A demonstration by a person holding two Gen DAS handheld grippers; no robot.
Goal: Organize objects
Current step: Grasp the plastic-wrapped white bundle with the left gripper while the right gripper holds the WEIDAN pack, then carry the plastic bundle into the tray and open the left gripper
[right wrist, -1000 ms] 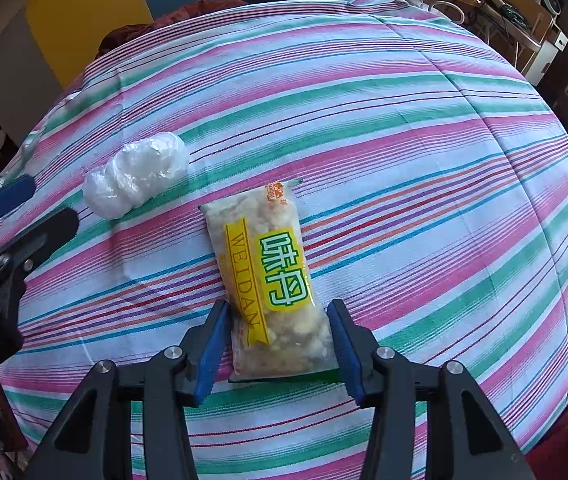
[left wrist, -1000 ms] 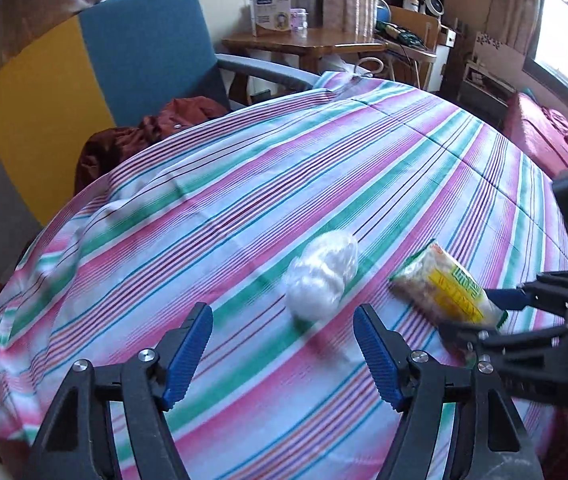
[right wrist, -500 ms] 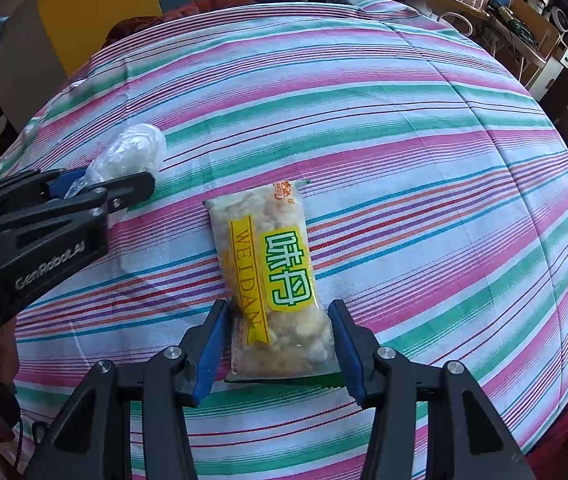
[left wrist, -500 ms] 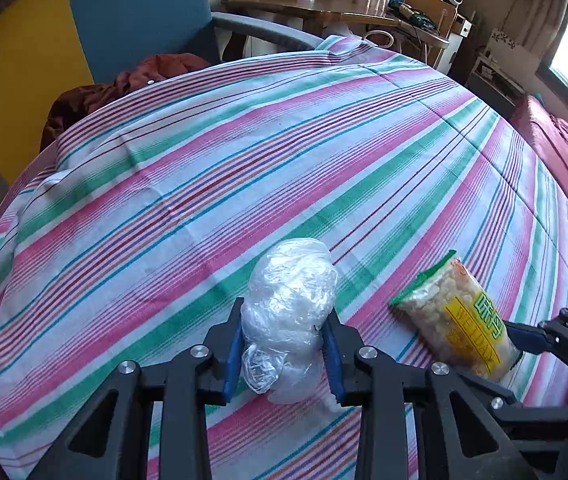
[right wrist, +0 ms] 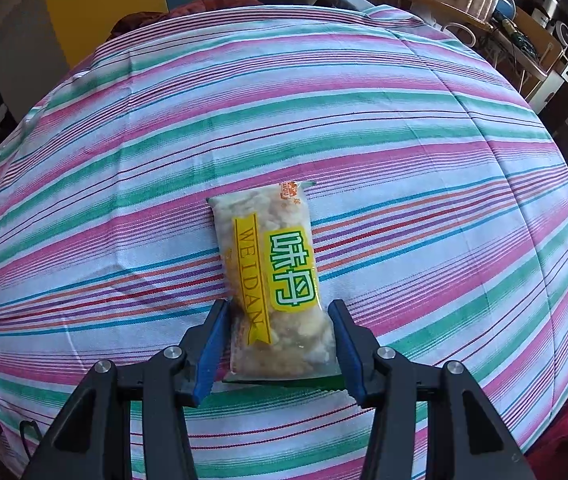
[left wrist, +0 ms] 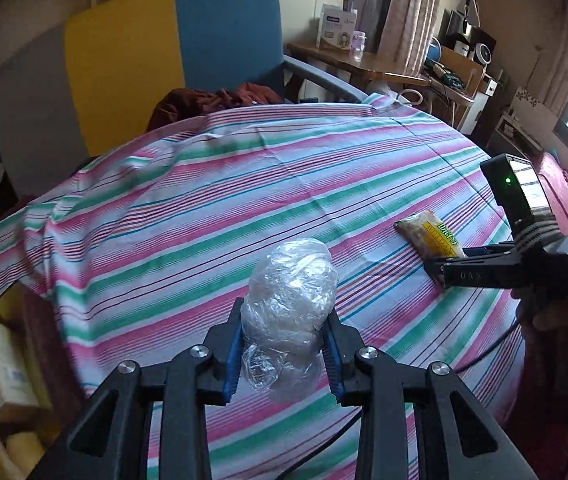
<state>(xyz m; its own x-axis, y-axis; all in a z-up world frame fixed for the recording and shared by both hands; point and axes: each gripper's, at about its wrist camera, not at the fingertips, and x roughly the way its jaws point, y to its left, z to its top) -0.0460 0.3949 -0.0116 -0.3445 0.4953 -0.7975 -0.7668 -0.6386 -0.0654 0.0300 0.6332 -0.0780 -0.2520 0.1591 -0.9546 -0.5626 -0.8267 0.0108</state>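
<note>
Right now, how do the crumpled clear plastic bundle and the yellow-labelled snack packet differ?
The crumpled clear plastic bundle is lumpy and unprinted; the yellow-labelled snack packet is flat and printed. The left tongs squeeze the bundle; the right tongs straddle the packet lying on the striped cloth. Both are plastic.

Between the left claw's [left wrist: 283, 350] matt black plastic arms and blue pads sits a bundle of crinkled clear film [left wrist: 289, 312], shiny and creased. Under both claws lies a woven striped cloth [right wrist: 403, 128], matt and lightly wrinkled. Between the right claw's [right wrist: 280, 346] pads lies a glossy clear plastic snack packet [right wrist: 274, 280] with a smooth yellow printed label. Bright metal bolts stud both claws.
</note>
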